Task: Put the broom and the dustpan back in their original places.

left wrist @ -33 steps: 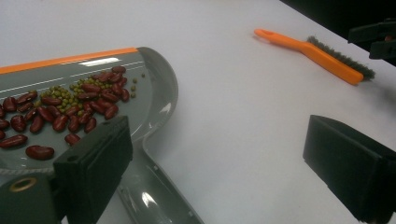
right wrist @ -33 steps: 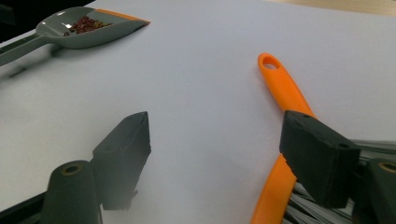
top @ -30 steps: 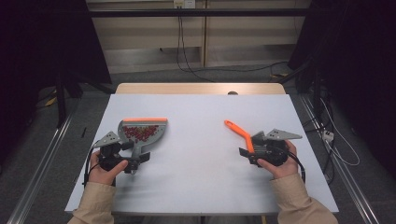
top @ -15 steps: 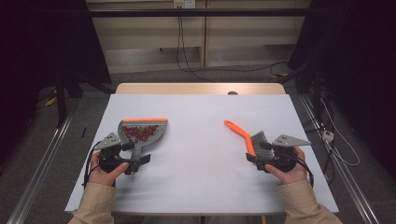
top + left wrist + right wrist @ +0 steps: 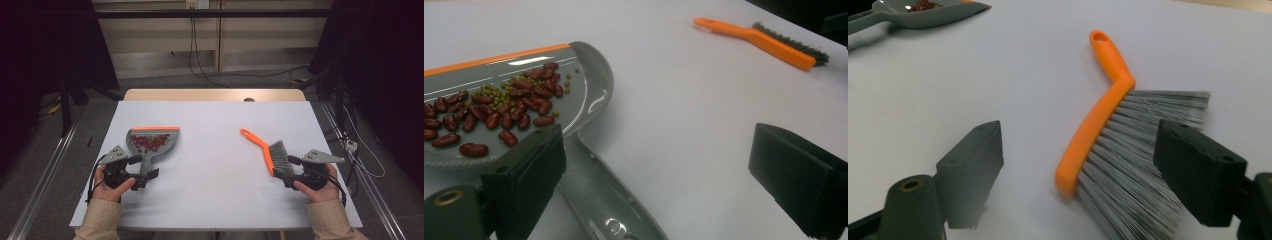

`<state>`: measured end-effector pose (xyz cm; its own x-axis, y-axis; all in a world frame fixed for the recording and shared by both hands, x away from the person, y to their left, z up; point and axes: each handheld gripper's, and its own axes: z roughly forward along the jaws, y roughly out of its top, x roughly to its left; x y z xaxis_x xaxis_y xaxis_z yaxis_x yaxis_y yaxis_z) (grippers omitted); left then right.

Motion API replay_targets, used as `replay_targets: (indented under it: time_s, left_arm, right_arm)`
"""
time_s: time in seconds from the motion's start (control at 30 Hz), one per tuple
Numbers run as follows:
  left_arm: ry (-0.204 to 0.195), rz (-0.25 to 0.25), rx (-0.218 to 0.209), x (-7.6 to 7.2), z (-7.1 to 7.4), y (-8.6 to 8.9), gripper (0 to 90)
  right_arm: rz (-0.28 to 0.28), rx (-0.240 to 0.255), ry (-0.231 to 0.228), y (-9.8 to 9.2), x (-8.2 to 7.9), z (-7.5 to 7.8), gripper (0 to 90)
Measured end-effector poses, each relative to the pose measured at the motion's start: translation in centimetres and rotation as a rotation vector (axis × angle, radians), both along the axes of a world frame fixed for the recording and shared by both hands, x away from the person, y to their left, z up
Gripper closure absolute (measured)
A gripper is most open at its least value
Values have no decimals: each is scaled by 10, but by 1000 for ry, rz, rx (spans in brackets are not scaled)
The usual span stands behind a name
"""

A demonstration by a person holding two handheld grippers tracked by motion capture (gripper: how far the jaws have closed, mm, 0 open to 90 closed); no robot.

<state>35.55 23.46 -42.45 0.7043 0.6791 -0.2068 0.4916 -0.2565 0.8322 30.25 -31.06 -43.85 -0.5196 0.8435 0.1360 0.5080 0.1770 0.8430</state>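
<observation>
Beige sleeves (image 5: 100, 220), black tools, grey three-cornered plates (image 5: 322, 156).

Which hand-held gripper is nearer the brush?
Right. The right hand-held gripper stands open around the brush; the left hand-held gripper is across the table at the dustpan.

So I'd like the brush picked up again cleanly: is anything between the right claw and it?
Nothing visible: the right claw stands open on bare white table, the orange-handled, grey-bristled brush lying between its jaws, untouched.
</observation>
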Motion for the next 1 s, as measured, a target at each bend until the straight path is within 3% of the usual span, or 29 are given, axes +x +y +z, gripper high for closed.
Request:
replay_targets:
  time_s: [1.0]
  left_arm:
    - [14,-2,32,-11,-12,14,81]
  right_arm:
    - [-27,-33,3,-22,-15,-11,174]
